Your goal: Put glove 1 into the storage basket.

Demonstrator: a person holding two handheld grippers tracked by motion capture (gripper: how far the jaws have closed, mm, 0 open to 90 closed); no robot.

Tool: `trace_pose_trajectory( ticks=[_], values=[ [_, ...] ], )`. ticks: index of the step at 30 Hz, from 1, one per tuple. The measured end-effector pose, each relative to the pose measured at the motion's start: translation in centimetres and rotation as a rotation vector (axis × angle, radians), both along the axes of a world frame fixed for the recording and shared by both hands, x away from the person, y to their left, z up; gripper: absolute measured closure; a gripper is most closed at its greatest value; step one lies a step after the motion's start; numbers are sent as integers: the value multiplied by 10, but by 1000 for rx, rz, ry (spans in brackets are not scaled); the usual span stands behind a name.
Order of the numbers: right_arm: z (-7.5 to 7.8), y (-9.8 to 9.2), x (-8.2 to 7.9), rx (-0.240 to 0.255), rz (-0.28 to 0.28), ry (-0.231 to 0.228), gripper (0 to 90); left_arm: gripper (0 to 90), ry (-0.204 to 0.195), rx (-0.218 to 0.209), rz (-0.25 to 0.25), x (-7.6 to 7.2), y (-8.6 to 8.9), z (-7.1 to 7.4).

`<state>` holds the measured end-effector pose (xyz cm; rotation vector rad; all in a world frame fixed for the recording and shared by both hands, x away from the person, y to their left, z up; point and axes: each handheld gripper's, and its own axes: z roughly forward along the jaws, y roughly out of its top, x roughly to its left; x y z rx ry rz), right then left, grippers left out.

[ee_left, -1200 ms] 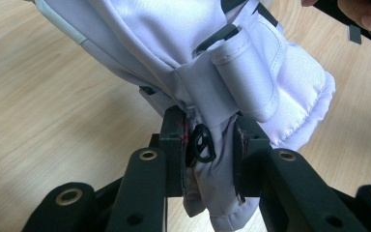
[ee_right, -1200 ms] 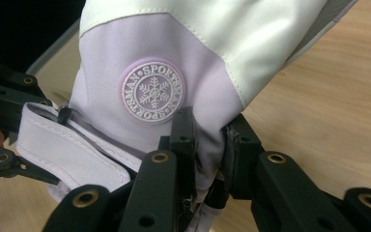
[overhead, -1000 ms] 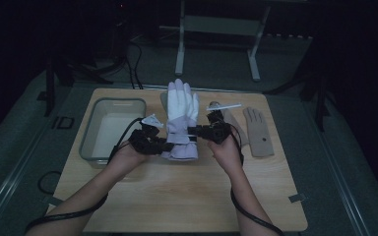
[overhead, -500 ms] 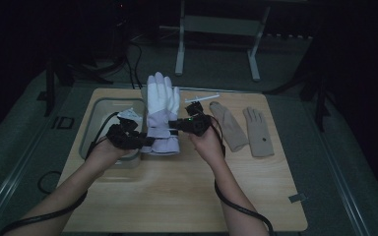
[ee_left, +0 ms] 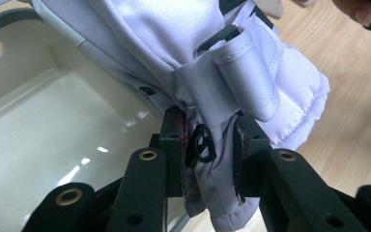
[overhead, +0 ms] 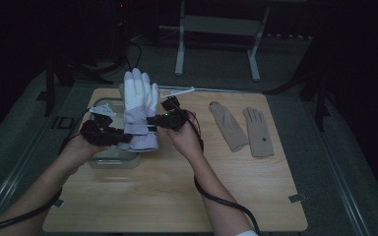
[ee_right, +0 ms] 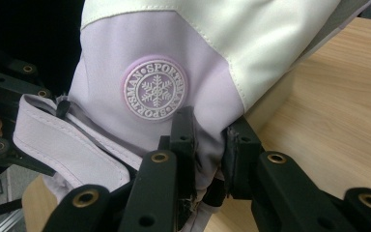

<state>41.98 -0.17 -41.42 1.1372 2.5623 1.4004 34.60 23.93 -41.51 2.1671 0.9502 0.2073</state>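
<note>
At the left of the light wooden table (overhead: 177, 196) we saw a clear, shallow rectangular plastic tub (overhead: 109, 160); in the left gripper view its pale inside (ee_left: 53, 121) looked bare, with nothing in it that we could make out. Above its right edge we held a padded white and pale lilac ski glove (overhead: 140, 110), fingers pointing away from us, lifted off the table. Our left gripper (overhead: 120, 138) was clamped on the glove's cuff at its left side, and in its own view the jaws pinched a fold of lilac fabric (ee_left: 212, 159) beside a small black clip (ee_left: 200, 145) and a stitched strap loop (ee_left: 246, 72). Our right gripper (overhead: 152, 120) was clamped on the cuff's right side; its view showed the jaws squeezing the lilac fabric (ee_right: 207, 140) just below a round embroidered snowflake badge (ee_right: 154, 89), with the white panel above it. Well apart to the right, two flat beige knitted gloves (overhead: 243, 129) lay side by side on the table
</note>
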Motion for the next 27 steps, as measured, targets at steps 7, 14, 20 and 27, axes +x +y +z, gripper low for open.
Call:
trace_pose_trajectory(
  ticks=[7,14,20,27],
  values=[
    [-5,37,7,-5,23,18,771,714,19,10,33,2,32,-4],
    [-18,67,14,-6,43,37,774,713,38,11,50,4,59,-16],
    [-34,81,22,-42,46,54,776,712,60,-7,50,12,70,-38],
    [-58,87,28,-86,40,93,777,708,112,-4,42,20,72,-63]
  ],
)
